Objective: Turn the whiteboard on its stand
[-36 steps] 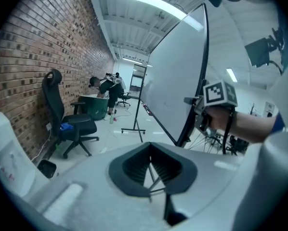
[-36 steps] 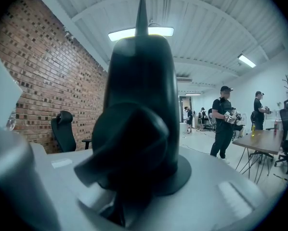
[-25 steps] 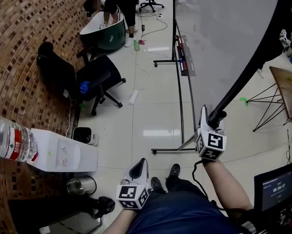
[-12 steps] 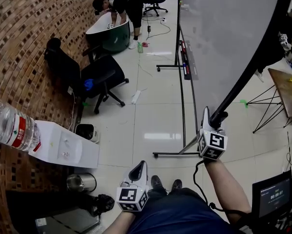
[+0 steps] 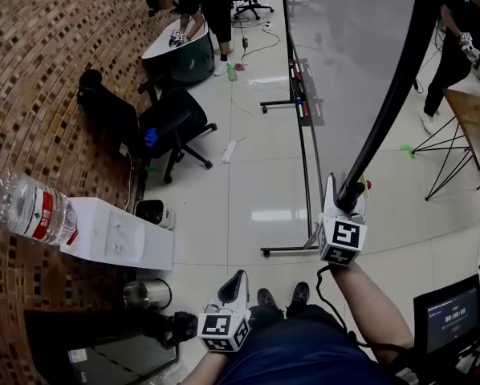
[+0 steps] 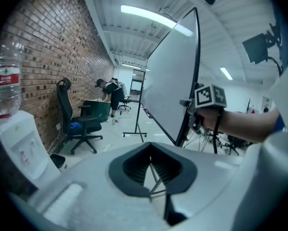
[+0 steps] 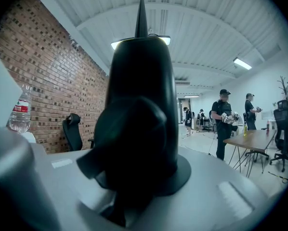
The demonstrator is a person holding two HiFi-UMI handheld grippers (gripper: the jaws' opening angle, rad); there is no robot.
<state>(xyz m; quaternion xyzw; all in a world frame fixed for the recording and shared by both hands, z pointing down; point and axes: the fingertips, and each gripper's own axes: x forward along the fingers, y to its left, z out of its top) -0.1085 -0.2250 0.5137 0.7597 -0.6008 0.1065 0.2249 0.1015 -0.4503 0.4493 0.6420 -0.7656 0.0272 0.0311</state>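
- The right gripper (image 5: 343, 192) is clamped low on the black near edge (image 5: 390, 109) of the whiteboard (image 5: 348, 54). Its jaws are only slightly apart, and the frame fills the space between them.
- The left gripper (image 5: 233, 283) hangs in front of the person's lap with its jaws together and nothing in them.
- The whiteboard stands on its stand (image 5: 304, 147) just ahead and to the person's right. It is well apart from the office chair (image 5: 164, 127) by the brick wall.
- Risk: a single narrow hold on a smooth frame may slip as the board swings, because the left gripper gives no support.
- Risk: the stand may roll or twist on the tiled floor instead of the board pivoting. Its near foot (image 5: 286, 251) lies just ahead of the person's shoes (image 5: 282, 297).
- Risk: the markers in the tray (image 5: 301, 95) would probably fall out if the board tips right over.
- The board's long axis runs away from the person down the room. Its visible face looks towards the brick-wall side and appears to lean rather than hang plumb. The held edge rises steeply from the gripper.
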